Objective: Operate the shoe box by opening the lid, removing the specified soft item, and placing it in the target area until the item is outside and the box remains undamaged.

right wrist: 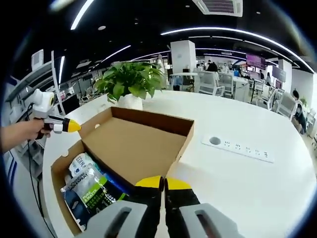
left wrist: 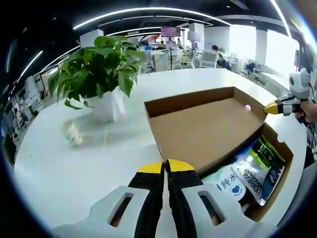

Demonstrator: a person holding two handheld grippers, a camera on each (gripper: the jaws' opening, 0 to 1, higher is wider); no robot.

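Resting on the white table (right wrist: 257, 193), the shoe box (right wrist: 62, 191) stands open, its lid (right wrist: 133, 148) tilted up over the base. Inside lie soft packets: a dark green-and-white pouch (left wrist: 261, 168) and a white pack with blue print (left wrist: 229, 184), both within the box. A potted plant (left wrist: 96, 74) stands beyond the lid, a small white cup (left wrist: 72, 134) beside it; a power strip (right wrist: 237, 147) lies well apart. Left gripper (left wrist: 166, 166) and right gripper (right wrist: 163, 182) both show jaws clenched together, grasping nothing, at the lid's near edge.
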